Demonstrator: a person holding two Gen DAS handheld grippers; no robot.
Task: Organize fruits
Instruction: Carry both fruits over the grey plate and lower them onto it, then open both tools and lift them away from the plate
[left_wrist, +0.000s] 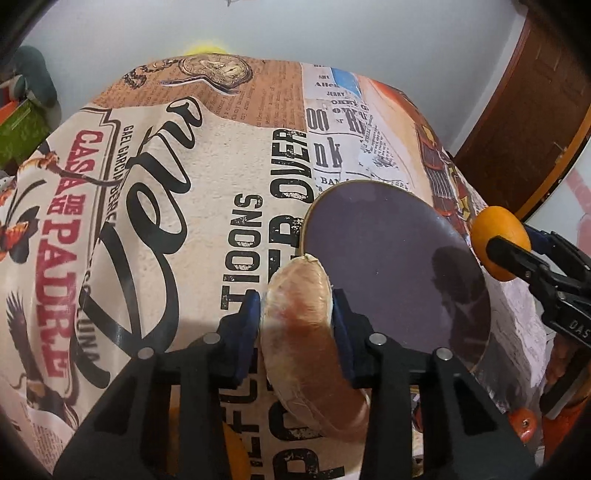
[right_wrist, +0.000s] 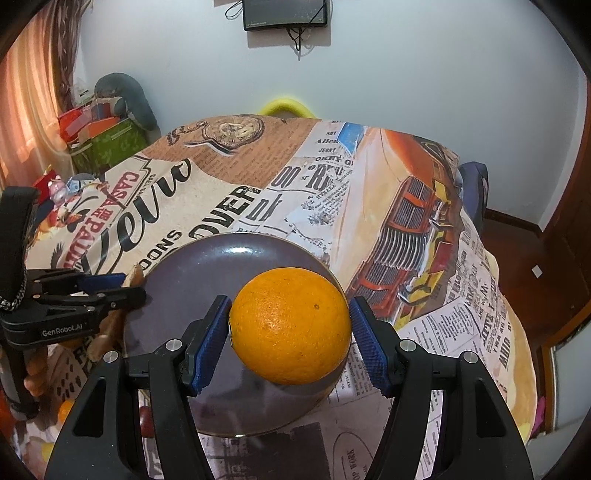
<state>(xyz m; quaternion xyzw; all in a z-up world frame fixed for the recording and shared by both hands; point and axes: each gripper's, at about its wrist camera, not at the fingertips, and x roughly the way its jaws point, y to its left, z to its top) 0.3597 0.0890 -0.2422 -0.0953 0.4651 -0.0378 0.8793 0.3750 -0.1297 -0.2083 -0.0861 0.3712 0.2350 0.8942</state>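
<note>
Writing on the tablecloth (right_wrist: 221, 206) is reading "OVER" just beyond the plate (right_wrist: 221, 258). Your right gripper (right_wrist: 290, 328), clamping the orange (right_wrist: 290, 325), is hovering over the plate. Your left gripper (left_wrist: 295, 314), marked "GenRobot.AI", is pinching a tan fruit (left_wrist: 299, 306) at the plate's left rim.

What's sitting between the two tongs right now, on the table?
Only the dark plate, bare of fruit. The right wrist view shows it between the left tongs holding a tan elongated fruit and the right tongs holding the orange.
</note>
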